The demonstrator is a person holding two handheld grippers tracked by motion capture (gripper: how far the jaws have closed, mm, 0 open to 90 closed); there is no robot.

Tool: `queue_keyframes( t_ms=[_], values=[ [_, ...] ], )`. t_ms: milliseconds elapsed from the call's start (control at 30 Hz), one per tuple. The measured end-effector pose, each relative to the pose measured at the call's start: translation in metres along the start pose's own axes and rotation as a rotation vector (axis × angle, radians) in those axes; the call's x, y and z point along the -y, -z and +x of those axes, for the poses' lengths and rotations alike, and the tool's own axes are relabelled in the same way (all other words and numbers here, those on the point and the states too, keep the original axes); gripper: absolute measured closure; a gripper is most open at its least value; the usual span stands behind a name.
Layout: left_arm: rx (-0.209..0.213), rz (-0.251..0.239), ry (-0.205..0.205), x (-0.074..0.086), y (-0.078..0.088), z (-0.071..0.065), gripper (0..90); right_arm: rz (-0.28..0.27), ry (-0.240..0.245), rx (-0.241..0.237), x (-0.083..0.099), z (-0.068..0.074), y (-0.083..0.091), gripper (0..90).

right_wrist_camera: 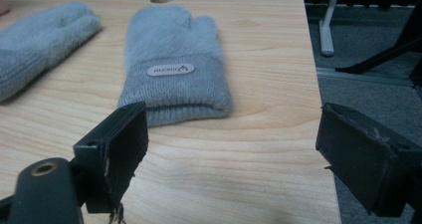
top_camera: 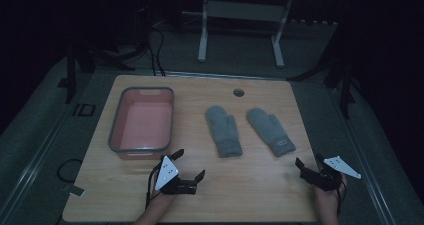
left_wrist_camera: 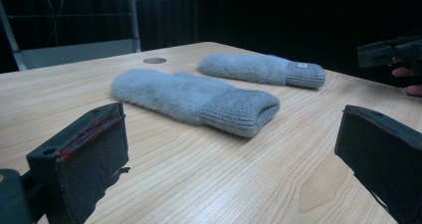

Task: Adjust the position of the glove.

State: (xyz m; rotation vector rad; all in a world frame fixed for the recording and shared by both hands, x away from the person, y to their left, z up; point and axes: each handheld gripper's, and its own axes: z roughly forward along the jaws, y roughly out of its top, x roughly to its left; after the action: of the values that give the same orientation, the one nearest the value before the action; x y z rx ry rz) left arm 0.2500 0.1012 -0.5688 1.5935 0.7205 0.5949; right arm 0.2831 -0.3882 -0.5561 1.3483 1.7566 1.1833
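Note:
Two grey knit mittens lie flat on the wooden table (top_camera: pixel 250 185), cuffs toward me. The left mitten (top_camera: pixel 223 130) (left_wrist_camera: pixel 189 97) (right_wrist_camera: pixel 40 40) is plain. The right mitten (top_camera: pixel 270 130) (left_wrist_camera: pixel 259 67) (right_wrist_camera: pixel 174 59) carries a small label on its cuff. My left gripper (top_camera: pixel 190 163) (left_wrist_camera: pixel 229 149) rests low near the front edge, short of the left mitten's cuff, jaws wide open with nothing between them. My right gripper (top_camera: pixel 308 160) (right_wrist_camera: pixel 231 129) sits at the front right, just short of the labelled mitten's cuff, also open and holding nothing. It appears far off at the right edge of the left gripper view (left_wrist_camera: pixel 388 52).
A pink basin (top_camera: pixel 142 120) with a grey rim stands on the table's left half, just beyond my left gripper. A round cable hole (top_camera: pixel 239 92) is near the far edge. The table's right edge (right_wrist_camera: pixel 318 109) runs close by my right gripper, with grey floor beyond.

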Motion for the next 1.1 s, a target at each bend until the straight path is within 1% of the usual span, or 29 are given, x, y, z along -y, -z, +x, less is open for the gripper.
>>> queue_keyframes(
  t_ms=[100, 133, 167, 200, 300, 367, 433, 467, 533, 567, 600, 633, 667, 733, 800, 867, 900, 933, 1000, 1100],
  values=[
    [0.006, 0.005, -0.001, 0.0, 0.0, 0.0, 0.6, 0.013, 0.018, 0.004, 0.0, 0.001, -0.001, 12.9],
    [0.011, 0.012, -0.01, 0.0, 0.001, -0.001, 0.6, 0.014, 0.019, 0.007, 0.0, 0.002, -0.001, 12.9],
    [0.011, 0.012, -0.01, 0.0, 0.001, -0.001, 0.6, 0.014, 0.019, 0.007, 0.0, 0.002, -0.001, 12.9],
    [0.02, 0.014, -0.021, 0.0, 0.001, -0.002, 0.6, 0.021, 0.017, 0.006, 0.0, 0.002, -0.001, 12.9],
    [0.026, 0.013, -0.021, 0.0, 0.002, -0.004, 0.6, 0.048, 0.005, -0.018, 0.0, 0.003, -0.001, 13.0],
    [0.027, 0.012, -0.016, 0.0, 0.001, -0.003, 0.6, 0.054, 0.001, -0.021, 0.0, 0.003, -0.002, 13.2],
    [0.025, 0.006, 0.001, 0.0, 0.001, -0.002, 0.6, 0.095, -0.05, -0.069, -0.007, 0.008, 0.001, 13.9],
    [0.023, 0.004, 0.003, 0.0, 0.002, -0.001, 0.6, 0.097, -0.045, -0.081, -0.01, 0.011, 0.002, 13.9],
    [0.022, 0.003, 0.005, 0.0, 0.002, -0.001, 0.6, 0.086, -0.019, -0.07, -0.017, 0.017, 0.003, 13.9],
    [0.022, 0.003, 0.005, 0.0, 0.002, -0.001, 0.6, 0.086, -0.019, -0.07, -0.017, 0.017, 0.003, 13.9],
    [0.022, 0.003, 0.002, 0.0, 0.002, -0.001, 0.6, 0.087, -0.013, -0.073, -0.021, 0.019, 0.003, 13.9],
    [0.023, 0.003, -0.003, 0.0, 0.002, -0.002, 0.6, 0.09, 0.006, -0.065, -0.027, 0.023, 0.002, 13.9],
    [0.022, 0.003, -0.004, 0.0, 0.002, -0.002, 0.6, 0.088, 0.015, -0.067, -0.032, 0.027, 0.001, 13.8],
    [0.023, 0.002, -0.004, 0.0, 0.002, -0.002, 0.6, 0.093, 0.016, -0.069, -0.039, 0.032, -0.001, 13.8],
    [0.023, 0.001, 0.001, 0.0, 0.002, -0.001, 0.6, 0.088, 0.017, -0.081, -0.045, 0.036, -0.004, 13.8],
    [0.024, 0.0, 0.006, 0.0, 0.002, -0.001, 0.6, 0.098, 0.03, -0.079, -0.052, 0.042, -0.008, 13.8],
    [0.024, 0.0, 0.007, 0.0, 0.002, -0.001, 0.6, 0.102, 0.033, -0.088, -0.056, 0.046, -0.01, 13.8],
    [0.024, 0.0, 0.007, 0.0, 0.002, -0.001, 0.6, 0.102, 0.033, -0.088, -0.056, 0.046, -0.01, 13.8],
    [0.024, 0.001, 0.008, 0.0, 0.002, -0.001, 0.6, 0.116, 0.037, -0.085, -0.064, 0.055, -0.016, 13.5],
    [0.024, 0.0, 0.008, 0.0, 0.002, -0.001, 0.6, 0.117, 0.046, -0.099, -0.072, 0.065, -0.022, 13.1]
  ],
)
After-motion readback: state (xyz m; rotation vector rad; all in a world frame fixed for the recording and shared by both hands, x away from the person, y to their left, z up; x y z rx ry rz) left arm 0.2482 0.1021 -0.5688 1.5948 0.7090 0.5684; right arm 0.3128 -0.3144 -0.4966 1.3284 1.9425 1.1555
